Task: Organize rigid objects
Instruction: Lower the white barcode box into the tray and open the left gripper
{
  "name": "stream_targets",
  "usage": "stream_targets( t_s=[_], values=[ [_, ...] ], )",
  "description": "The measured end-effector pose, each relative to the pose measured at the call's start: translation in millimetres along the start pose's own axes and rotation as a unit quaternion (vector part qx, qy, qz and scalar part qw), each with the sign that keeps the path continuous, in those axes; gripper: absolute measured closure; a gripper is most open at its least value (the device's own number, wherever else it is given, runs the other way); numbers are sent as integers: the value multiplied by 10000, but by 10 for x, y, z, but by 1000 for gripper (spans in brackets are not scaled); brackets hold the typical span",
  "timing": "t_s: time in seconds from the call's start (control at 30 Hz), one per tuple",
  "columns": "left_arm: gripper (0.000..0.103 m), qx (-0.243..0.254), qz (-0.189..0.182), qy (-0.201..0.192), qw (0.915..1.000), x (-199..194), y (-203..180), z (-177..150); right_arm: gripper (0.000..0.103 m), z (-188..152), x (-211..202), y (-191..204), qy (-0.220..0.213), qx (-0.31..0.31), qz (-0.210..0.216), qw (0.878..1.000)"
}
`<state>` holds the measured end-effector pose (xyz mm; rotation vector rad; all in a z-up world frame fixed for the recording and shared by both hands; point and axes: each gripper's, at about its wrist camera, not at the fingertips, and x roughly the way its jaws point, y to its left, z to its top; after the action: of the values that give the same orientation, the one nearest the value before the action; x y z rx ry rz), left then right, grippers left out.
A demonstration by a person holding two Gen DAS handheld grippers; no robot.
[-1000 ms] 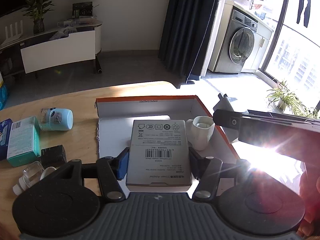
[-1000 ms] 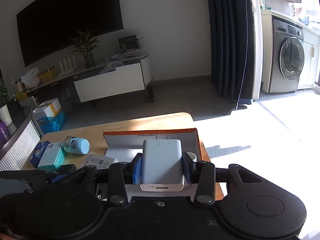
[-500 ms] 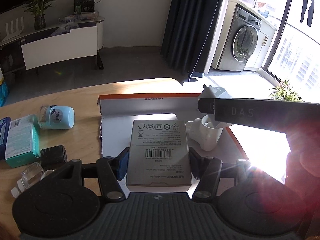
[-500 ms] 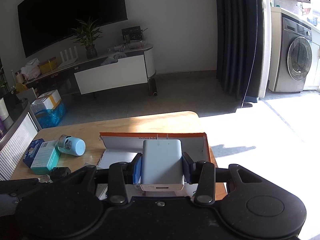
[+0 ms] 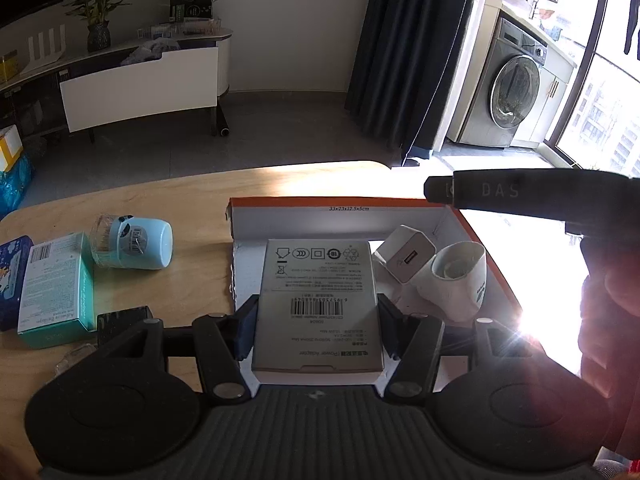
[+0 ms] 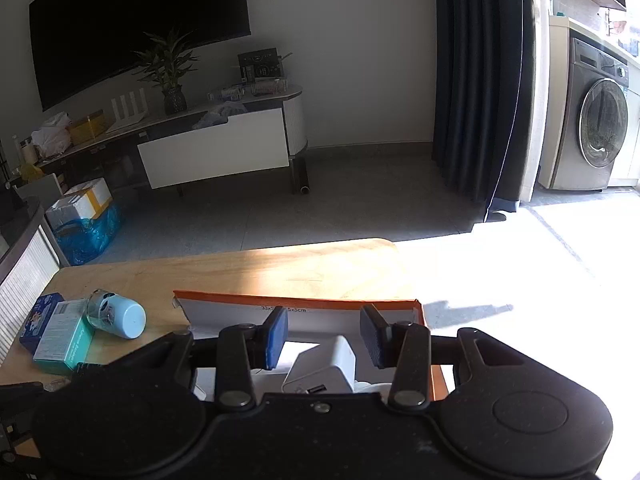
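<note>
Now the white cube-shaped plug adapter [image 5: 406, 254] lies loose inside the shallow white cardboard box with an orange rim [image 5: 340, 201]. It sits tilted just beside a white ceramic cup [image 5: 456, 276], below and a little behind the right tool's pads. Half a second ago that adapter sat clamped in the right tool [image 6: 322, 332]; the blue pads now stand apart with nothing between them, so that item counts as placed. Ahead of the left tool [image 5: 318, 320], its pads are pressed on the two long sides of a flat grey carton with a barcode label [image 5: 318, 276]. The carton is held over the near-left part of the same box, to the left of the adapter. By my reading this carton goes in next, on the free floor beneath it. Off to the left tool's left, a pale blue tumbler on its side [image 5: 136, 244] and a teal carton [image 5: 56, 284] wait on the wooden surface [image 5: 192, 200].
</note>
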<state>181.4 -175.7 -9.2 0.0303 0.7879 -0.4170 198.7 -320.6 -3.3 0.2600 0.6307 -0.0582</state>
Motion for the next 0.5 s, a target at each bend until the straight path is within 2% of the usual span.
stream_targets(
  t_s=[0.27, 0.4, 0.5],
  values=[
    [44, -9, 97, 42, 9999, 224, 67, 183, 50, -32, -370, -79, -389, 86, 14, 9992],
    [43, -101, -131, 108, 9998, 335, 94, 283, 49, -83, -509, -107, -454, 160, 99, 9988],
    [31, -104, -161, 144, 9997, 351, 91, 321, 47, -121, -582, -110, -471, 190, 109, 9987]
  ],
)
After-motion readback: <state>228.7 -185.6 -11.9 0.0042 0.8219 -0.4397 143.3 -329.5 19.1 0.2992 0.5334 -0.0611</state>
